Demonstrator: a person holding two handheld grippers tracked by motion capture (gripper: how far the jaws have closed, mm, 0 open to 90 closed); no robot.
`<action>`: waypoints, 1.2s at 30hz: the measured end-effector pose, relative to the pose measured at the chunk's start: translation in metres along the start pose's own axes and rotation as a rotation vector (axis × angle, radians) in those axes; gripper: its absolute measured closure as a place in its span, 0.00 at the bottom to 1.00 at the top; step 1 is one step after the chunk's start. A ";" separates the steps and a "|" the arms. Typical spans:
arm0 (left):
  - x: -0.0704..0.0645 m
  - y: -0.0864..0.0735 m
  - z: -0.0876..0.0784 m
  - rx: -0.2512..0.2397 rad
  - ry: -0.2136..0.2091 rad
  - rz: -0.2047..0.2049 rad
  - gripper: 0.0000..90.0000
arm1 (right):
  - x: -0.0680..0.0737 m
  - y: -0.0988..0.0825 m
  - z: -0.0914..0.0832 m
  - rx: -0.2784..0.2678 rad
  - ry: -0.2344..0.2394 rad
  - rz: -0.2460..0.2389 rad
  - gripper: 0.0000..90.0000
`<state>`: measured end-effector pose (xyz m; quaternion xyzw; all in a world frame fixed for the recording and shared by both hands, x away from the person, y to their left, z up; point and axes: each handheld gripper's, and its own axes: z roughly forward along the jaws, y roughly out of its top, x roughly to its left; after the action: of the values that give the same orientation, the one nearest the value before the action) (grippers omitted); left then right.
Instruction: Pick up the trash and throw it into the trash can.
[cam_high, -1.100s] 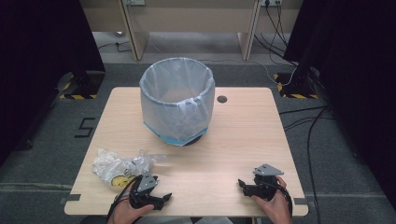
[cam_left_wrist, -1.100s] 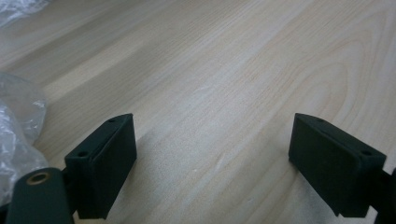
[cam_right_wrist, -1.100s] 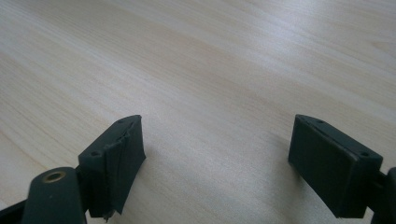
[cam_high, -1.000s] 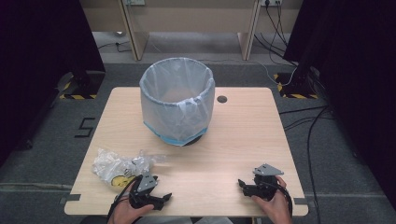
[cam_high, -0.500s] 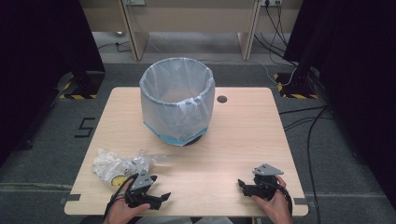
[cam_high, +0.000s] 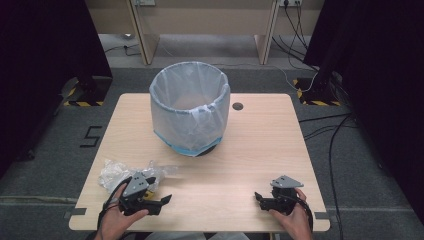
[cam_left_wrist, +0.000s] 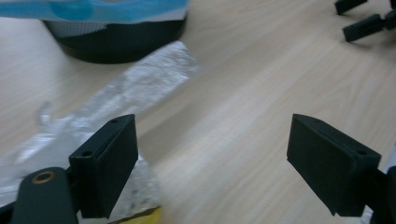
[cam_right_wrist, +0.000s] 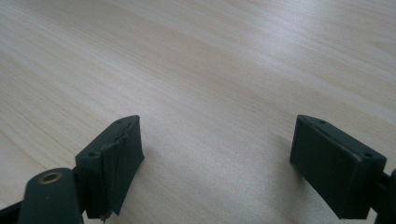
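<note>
Crinkled clear plastic wrapper (cam_high: 122, 172); matt pale wood table (cam_high: 260, 150).

table (cam_high: 260, 150): light wood | cable hole (cam_high: 237, 106): far edge (beside bin) | floor mark "5" (cam_high: 91, 136): left

You get even overhead light on the table (cam_high: 260, 145), dark surroundings at both sides, soft shadows under the jaws, a slightly soft high view, blurred plastic wrapper (cam_left_wrist: 116, 98) and bin base (cam_left_wrist: 116, 42) up close.

Your left gripper (cam_left_wrist: 212, 154): jaws spread wide, nothing between them.
Crumpled plastic wrapper (cam_left_wrist: 116, 100): beside your left jaw, lying on the table (cam_left_wrist: 243, 84).
Bin base (cam_left_wrist: 116, 39): upper left, beyond the wrapper.
Other gripper (cam_left_wrist: 366, 18): top right.
</note>
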<state>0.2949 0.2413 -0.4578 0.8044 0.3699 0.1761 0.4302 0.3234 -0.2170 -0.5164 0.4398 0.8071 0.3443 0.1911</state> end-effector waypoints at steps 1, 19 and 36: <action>0.004 0.001 -0.002 0.000 0.010 -0.006 0.18 | 0.000 0.000 0.000 0.000 0.000 -0.001 0.19; 0.049 0.003 -0.014 0.005 0.122 -0.082 0.17 | 0.000 0.000 0.000 0.000 0.000 0.000 0.19; 0.068 -0.006 -0.002 0.048 0.128 -0.139 0.17 | 0.000 0.000 0.000 0.000 0.000 -0.001 0.19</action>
<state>0.3362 0.2950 -0.4637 0.7742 0.4556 0.1880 0.3972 0.3235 -0.2170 -0.5164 0.4394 0.8073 0.3444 0.1912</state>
